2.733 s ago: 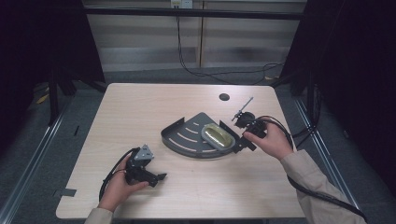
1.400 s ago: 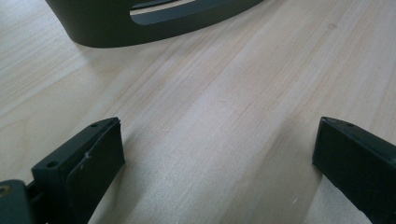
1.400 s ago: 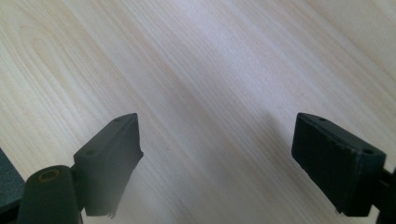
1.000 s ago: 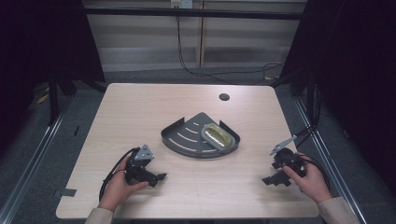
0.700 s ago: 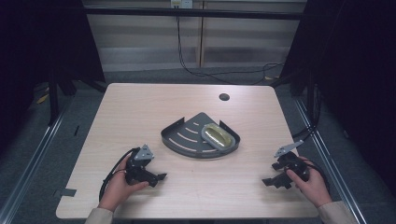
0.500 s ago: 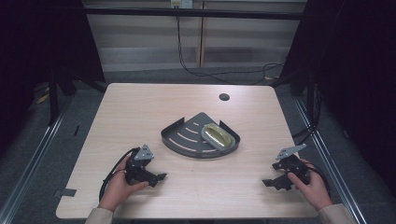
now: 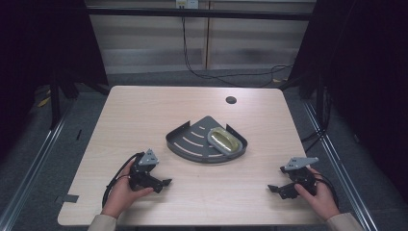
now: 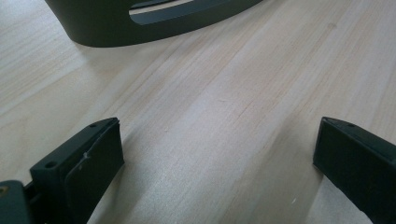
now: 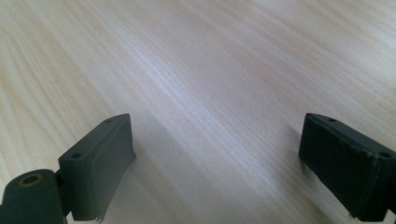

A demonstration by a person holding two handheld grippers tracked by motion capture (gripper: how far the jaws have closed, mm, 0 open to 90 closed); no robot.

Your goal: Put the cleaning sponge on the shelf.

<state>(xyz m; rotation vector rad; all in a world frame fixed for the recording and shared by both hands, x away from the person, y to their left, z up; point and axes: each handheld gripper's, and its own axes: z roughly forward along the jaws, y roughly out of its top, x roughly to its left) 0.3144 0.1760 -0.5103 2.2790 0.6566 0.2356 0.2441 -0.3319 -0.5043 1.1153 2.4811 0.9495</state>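
Both grippers, left (image 7: 161, 183) and right (image 7: 274, 188), rest by the table's (image 7: 144, 110) near edge, jaws wide and empty, the right's having just opened; the tray (image 7: 185, 144) holding soap (image 7: 222, 140) sits mid-table, so keep both hands parked low.

Lab recording booth, bare wooden table (image 7: 144, 115), black curtains (image 7: 43, 43), trailing wall cables (image 7: 202, 67)

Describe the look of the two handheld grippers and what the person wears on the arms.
Both the left gripper and the right gripper are black, each topped by a grey three-cornered plate and trailing a black cable. Each has two flat, blocky black jaws with small screw holes. Light beige sleeve cuffs show at both wrists.
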